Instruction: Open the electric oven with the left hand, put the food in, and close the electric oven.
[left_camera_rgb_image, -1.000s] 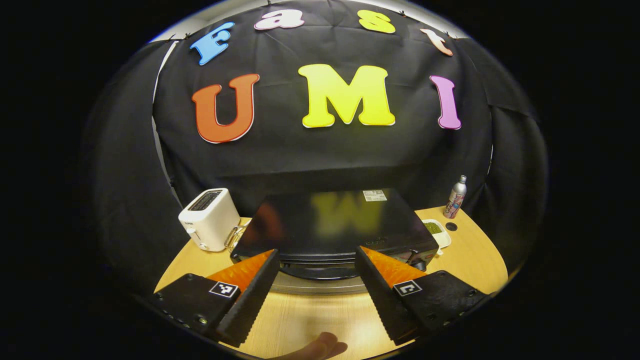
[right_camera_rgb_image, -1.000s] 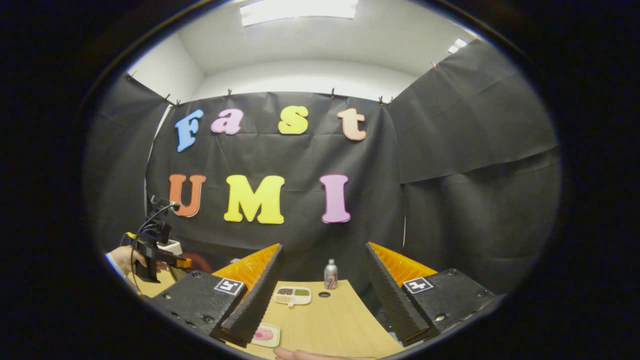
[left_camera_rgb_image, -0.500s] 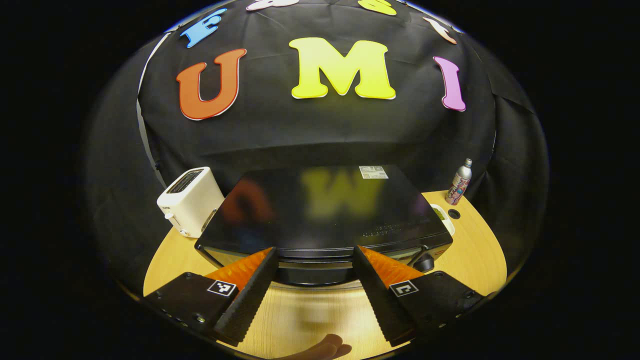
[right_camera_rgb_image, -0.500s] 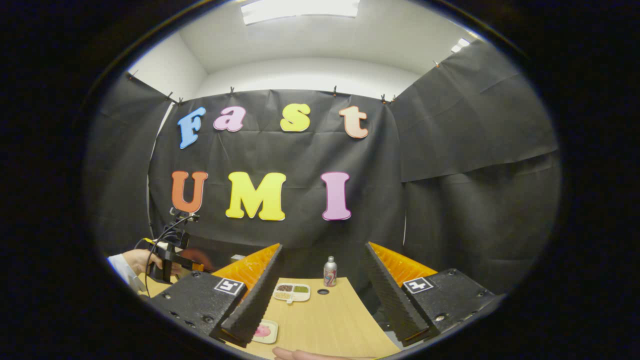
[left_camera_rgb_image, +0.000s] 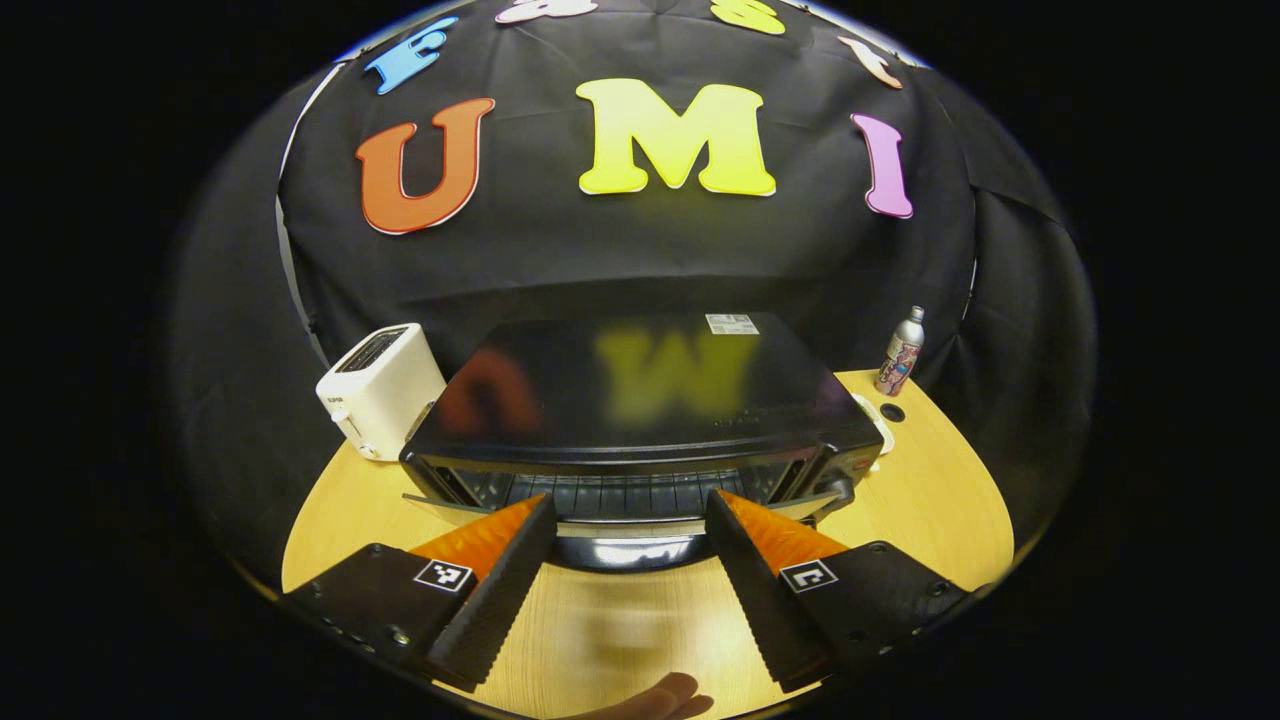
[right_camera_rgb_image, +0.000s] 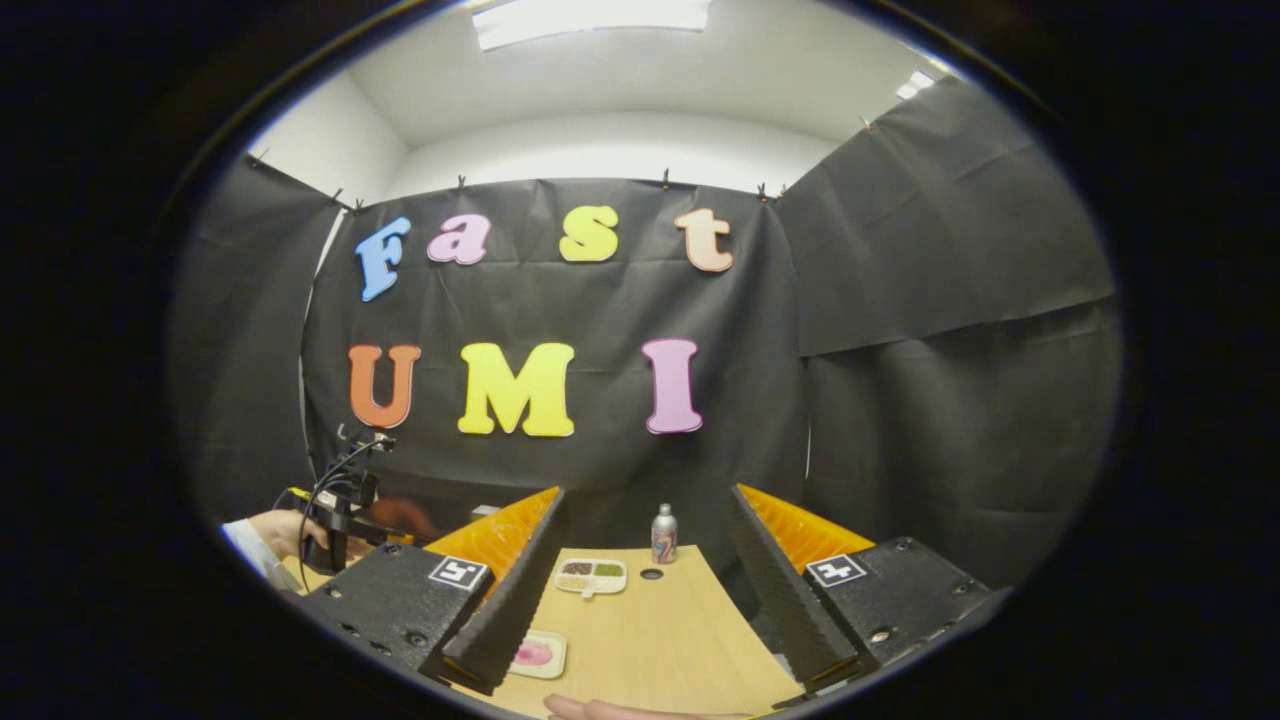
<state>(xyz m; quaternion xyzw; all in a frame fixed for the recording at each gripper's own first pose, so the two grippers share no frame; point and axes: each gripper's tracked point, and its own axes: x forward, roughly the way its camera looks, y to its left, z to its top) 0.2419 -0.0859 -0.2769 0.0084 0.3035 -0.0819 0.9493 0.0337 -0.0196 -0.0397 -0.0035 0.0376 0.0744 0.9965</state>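
Nearest in the left gripper view, the left gripper (left_camera_rgb_image: 628, 560) has its 2 fingers spread wide, with nothing between them but bare table (left_camera_rgb_image: 620, 630). Its tips sit right at the oven door's handle (left_camera_rgb_image: 625, 545), one to each side of the middle; whether either tip touches the handle I cannot tell. Just past the handle the door (left_camera_rgb_image: 610, 505) is tilted out from the top, so the rack shows through the gap. The oven (left_camera_rgb_image: 640, 400) itself stands mid-table, a white toaster (left_camera_rgb_image: 380, 400) to one side of it and a bottle (left_camera_rgb_image: 901, 352) well off to the other.

The step in hand looks like the first one: opening the oven with the left hand. The door seems only partly down. The next move likely calls for drawing the handle farther down and toward the person until the door lies flat, keeping the pull along the hinge arc so the oven does not slide on the table.

In the right gripper view, the right gripper (right_camera_rgb_image: 640, 575) is likewise wide apart and holds nothing. The food (right_camera_rgb_image: 533, 654), a pink item on a small plate, lies on the table near its left finger, apart from it. Farther back sit a divided tray (right_camera_rgb_image: 591, 576) and the bottle. Off to the side a hand (right_camera_rgb_image: 275, 530) holds the left gripper.
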